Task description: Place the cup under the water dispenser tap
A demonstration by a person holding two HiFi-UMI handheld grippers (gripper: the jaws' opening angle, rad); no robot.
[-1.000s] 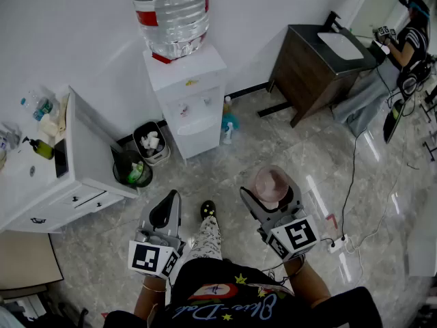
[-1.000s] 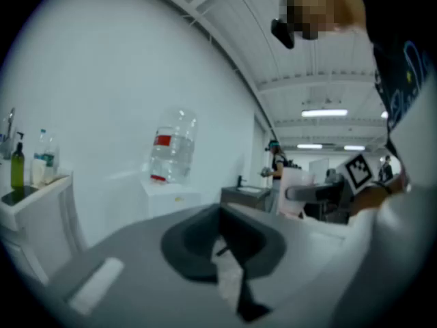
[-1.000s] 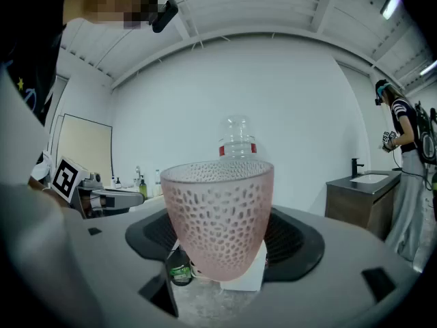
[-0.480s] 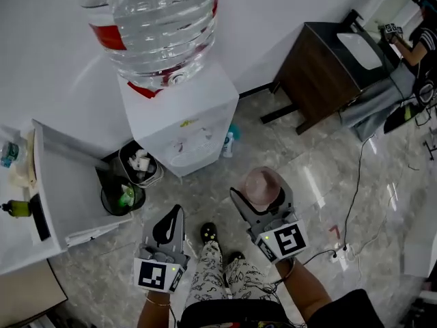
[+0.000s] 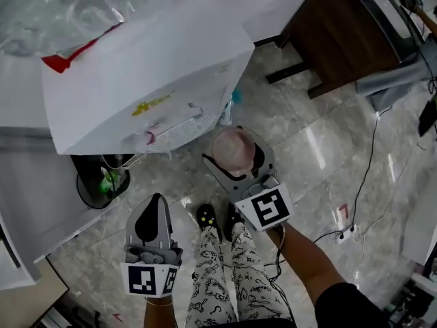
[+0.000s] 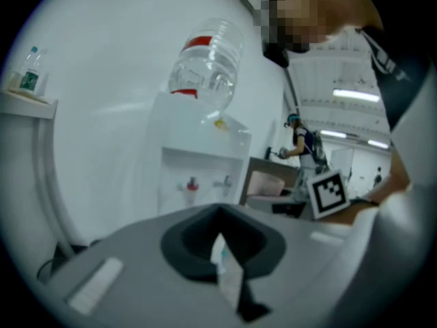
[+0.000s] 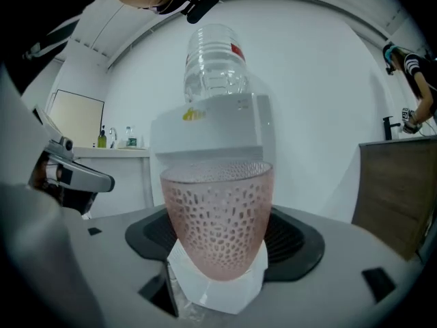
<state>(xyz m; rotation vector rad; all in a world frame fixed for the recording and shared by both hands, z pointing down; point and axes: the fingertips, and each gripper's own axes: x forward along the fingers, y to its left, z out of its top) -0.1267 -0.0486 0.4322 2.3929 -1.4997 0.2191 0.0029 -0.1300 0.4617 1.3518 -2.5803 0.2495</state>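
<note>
A pink dimpled cup (image 5: 233,149) stands upright between the jaws of my right gripper (image 5: 235,158), which is shut on it. In the right gripper view the cup (image 7: 217,217) fills the centre, with the white water dispenser (image 7: 218,132) and its bottle (image 7: 213,63) straight behind it. From the head view the dispenser (image 5: 150,74) is just ahead and to the left of the cup, its taps (image 5: 153,137) under the front ledge. My left gripper (image 5: 151,223) hangs lower left, shut and empty. It faces the dispenser's red and blue taps (image 6: 192,183).
A black bin (image 5: 102,183) sits on the floor left of the dispenser, beside a white counter (image 5: 27,203). A spray bottle (image 5: 229,111) stands at the dispenser's right foot. A dark wooden cabinet (image 5: 341,33) is at the upper right. A cable and power strip (image 5: 348,232) lie on the tiled floor.
Both grippers have come forward and lower toward the dispenser, which now looms much larger. The cup stays held in the right gripper and now sits close to the dispenser's front.
</note>
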